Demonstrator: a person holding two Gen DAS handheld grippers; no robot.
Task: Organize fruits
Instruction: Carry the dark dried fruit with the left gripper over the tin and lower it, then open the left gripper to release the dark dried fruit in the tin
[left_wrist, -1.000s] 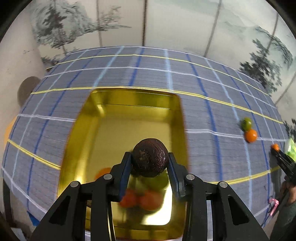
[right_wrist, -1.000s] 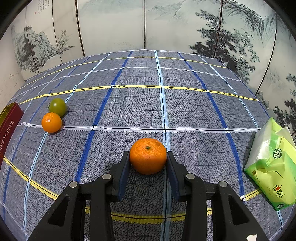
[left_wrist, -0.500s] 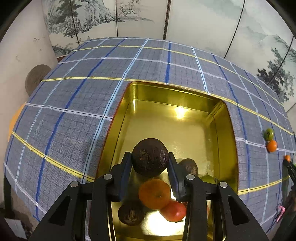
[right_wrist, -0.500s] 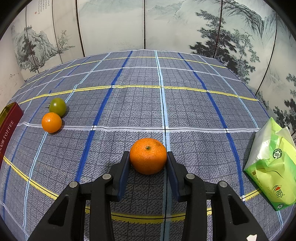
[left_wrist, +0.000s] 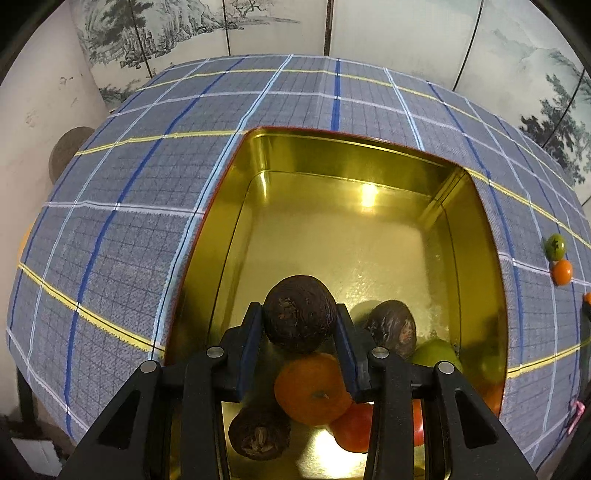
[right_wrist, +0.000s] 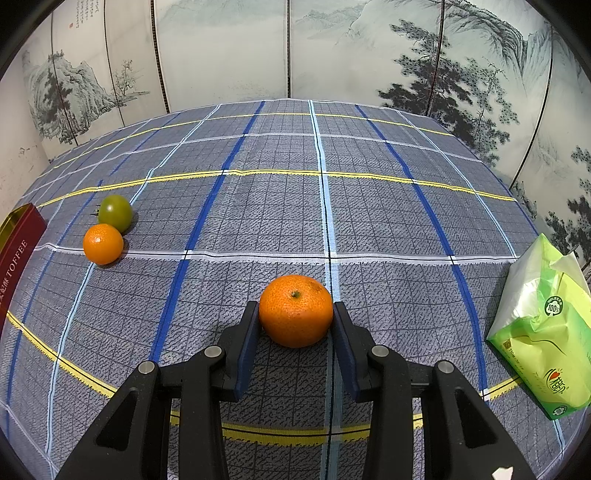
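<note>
Plaid-clothed table (right_wrist: 280, 206): gold tin (left_wrist: 332, 151), green tomato (right_wrist: 115, 212), small orange (right_wrist: 103, 243), green packet (right_wrist: 546, 332).

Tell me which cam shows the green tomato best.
Right wrist: the green tomato sits unobstructed on the cloth, touching the small orange. Left wrist shows it only as a small blob at the far right edge, beyond the gold tin.

Bare far half of tin (left_wrist: 354, 155); near end crowded with fruit (left_wrist: 314, 387). Open cloth (right_wrist: 369, 214) mid-table; tomato (right_wrist: 115, 212) and orange (right_wrist: 103, 243) left, packet (right_wrist: 546, 332) right
</note>
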